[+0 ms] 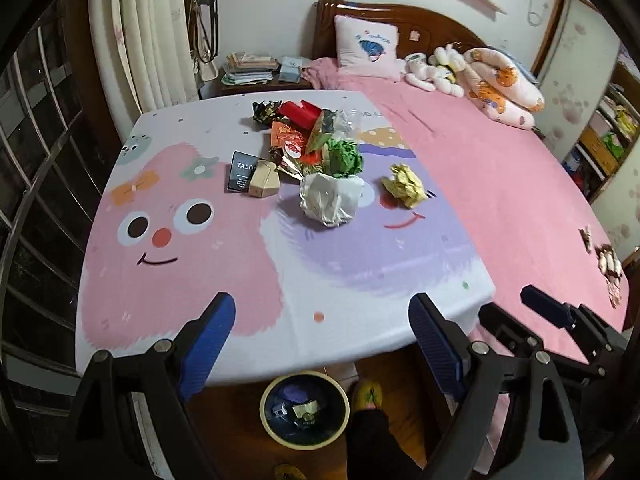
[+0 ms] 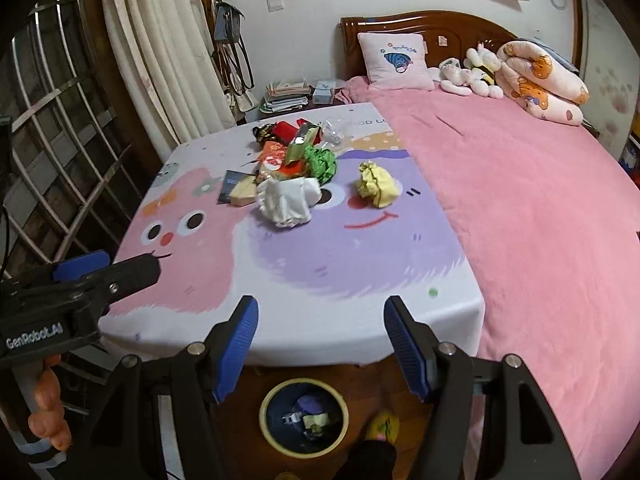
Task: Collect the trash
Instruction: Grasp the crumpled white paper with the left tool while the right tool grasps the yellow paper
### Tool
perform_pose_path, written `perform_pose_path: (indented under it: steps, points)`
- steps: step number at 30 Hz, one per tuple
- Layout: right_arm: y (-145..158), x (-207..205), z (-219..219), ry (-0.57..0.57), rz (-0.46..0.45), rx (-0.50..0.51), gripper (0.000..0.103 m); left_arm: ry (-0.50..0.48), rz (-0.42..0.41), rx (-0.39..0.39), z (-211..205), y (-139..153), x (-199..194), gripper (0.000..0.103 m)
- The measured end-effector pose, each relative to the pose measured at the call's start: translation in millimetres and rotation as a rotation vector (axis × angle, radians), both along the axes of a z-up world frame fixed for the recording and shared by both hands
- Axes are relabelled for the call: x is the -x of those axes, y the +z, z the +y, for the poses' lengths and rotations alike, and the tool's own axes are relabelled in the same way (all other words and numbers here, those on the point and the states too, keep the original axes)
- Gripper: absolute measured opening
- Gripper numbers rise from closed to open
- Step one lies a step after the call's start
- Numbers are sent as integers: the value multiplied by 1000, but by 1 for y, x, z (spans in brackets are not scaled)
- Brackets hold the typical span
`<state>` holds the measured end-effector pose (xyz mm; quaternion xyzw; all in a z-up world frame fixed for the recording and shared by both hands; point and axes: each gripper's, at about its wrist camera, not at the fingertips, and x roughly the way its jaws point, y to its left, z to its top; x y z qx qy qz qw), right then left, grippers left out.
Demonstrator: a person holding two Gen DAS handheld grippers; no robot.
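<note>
Your left gripper (image 1: 322, 334) is held with its jaws apart, gripping nothing, above the near edge of the bed (image 1: 500, 184). Your right gripper (image 2: 320, 336) is likewise spread and grips nothing, over the same near edge, just to the right of the left one.

The trash lies on the cartoon-print sheet (image 1: 192, 280) that covers the left part of the bed. The main pile sits toward the far edge of that sheet:
- a crumpled white bag (image 1: 330, 200), nearest to you;
- a green paper wad (image 1: 344, 158) just behind it;
- a red carton (image 1: 300, 114) and foil wrappers (image 1: 290, 146) at the far side of the pile;
- a tan box (image 1: 264, 179) touching a black card (image 1: 242, 171) on the left side of the pile.

A crumpled yellow paper (image 1: 404, 185) lies apart from the pile, to its right, near the sheet's right edge.

The waste bin (image 1: 304, 410) stands on the floor just below the near edge of the bed, between your two grippers' lines of sight. It already holds some scraps, including a purple item and a foil piece.
</note>
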<state>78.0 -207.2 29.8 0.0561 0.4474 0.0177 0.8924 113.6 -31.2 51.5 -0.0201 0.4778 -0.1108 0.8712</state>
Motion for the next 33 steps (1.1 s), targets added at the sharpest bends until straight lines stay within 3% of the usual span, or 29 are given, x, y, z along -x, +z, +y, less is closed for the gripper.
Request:
perform_pose_path:
  steps: [5,8,12,15,23,29,33]
  points:
    - [-18,-67,-31,57,34,1,65,85,71,0,-20,-23,-62,87]
    - [-29,-107,-49,101,74,-7,59,137,133,12,-36,-40,-100,87]
    - [-46,-156,-71,153,125,-14,59,189,179,17,-54,-60,-138,97]
    - [-66,-190,-82,197,169,-21,59,226,208,18,-63,-74,-157,97]
    - [-109,-244,-82,262,265,-53,59,307,281,5,-70,-104,-195,97]
    - [-128,-263,-71,323,299,-34,59,299,327,-7,-73,-123,-211,97]
    - [-137,-269,-70,330,323,-40,50,305,353,-5,-71,-133,-218,97]
